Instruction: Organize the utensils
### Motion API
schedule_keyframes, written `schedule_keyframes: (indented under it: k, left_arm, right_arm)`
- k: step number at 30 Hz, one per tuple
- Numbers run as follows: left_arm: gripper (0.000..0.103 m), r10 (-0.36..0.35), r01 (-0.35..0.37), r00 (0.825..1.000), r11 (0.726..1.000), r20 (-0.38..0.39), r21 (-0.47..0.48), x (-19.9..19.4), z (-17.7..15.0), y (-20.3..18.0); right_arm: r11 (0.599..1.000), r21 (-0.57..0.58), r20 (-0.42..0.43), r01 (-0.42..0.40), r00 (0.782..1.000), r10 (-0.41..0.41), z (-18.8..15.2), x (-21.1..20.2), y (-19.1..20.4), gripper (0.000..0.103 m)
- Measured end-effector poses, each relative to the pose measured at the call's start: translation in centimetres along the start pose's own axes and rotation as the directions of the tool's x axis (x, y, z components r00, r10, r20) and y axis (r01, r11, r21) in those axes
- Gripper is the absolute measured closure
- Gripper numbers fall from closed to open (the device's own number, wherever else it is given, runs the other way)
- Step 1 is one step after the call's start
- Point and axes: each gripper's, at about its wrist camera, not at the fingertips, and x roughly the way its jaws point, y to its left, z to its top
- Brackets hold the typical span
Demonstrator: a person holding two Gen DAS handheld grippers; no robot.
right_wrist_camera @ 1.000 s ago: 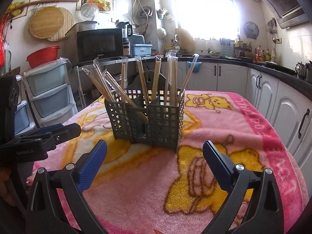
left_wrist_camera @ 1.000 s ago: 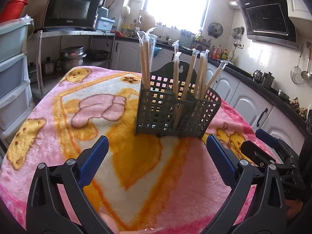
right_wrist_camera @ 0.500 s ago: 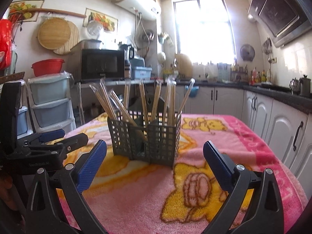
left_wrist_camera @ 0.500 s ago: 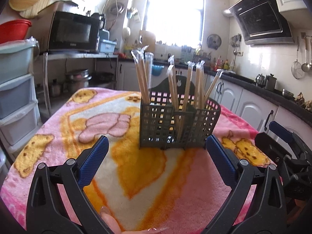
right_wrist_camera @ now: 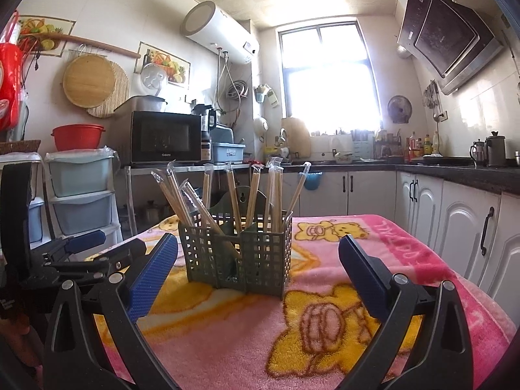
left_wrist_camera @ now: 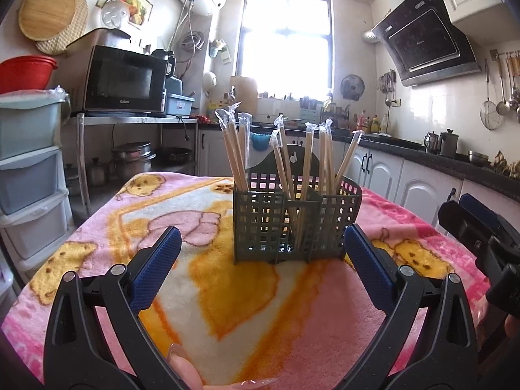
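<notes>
A dark green slotted utensil caddy [left_wrist_camera: 294, 222] stands upright on the pink cartoon blanket [left_wrist_camera: 201, 295]; it also shows in the right wrist view [right_wrist_camera: 239, 255]. Several plastic-wrapped wooden chopstick pairs [left_wrist_camera: 279, 162] stand in its compartments, leaning outward, as also shows in the right wrist view [right_wrist_camera: 250, 191]. My left gripper [left_wrist_camera: 260, 260] is open and empty, a short way in front of the caddy. My right gripper [right_wrist_camera: 256, 269] is open and empty, also in front of the caddy. Each gripper appears at the edge of the other's view.
The blanket [right_wrist_camera: 325, 325] covers the table. White cabinets [right_wrist_camera: 455, 227] and a dark counter run along the right. Plastic drawers [left_wrist_camera: 29, 169] and a microwave [left_wrist_camera: 125, 79] on a metal shelf stand to the left. A window [left_wrist_camera: 286, 42] is at the back.
Both grippers have tilted upward and drawn back slightly from the caddy, so more of the walls and ceiling shows. The caddy and chopsticks have not moved.
</notes>
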Motion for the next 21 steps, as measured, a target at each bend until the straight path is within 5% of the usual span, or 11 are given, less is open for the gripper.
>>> schedule_keyframes:
  k: [21]
  left_arm:
    - [0.010,-0.003,0.003,1.000,1.000,0.003,-0.009,-0.14,-0.10,0.11]
  right_arm:
    - [1.000,0.002,-0.015,0.003,1.000,-0.003,-0.22,0.36,-0.02,0.006]
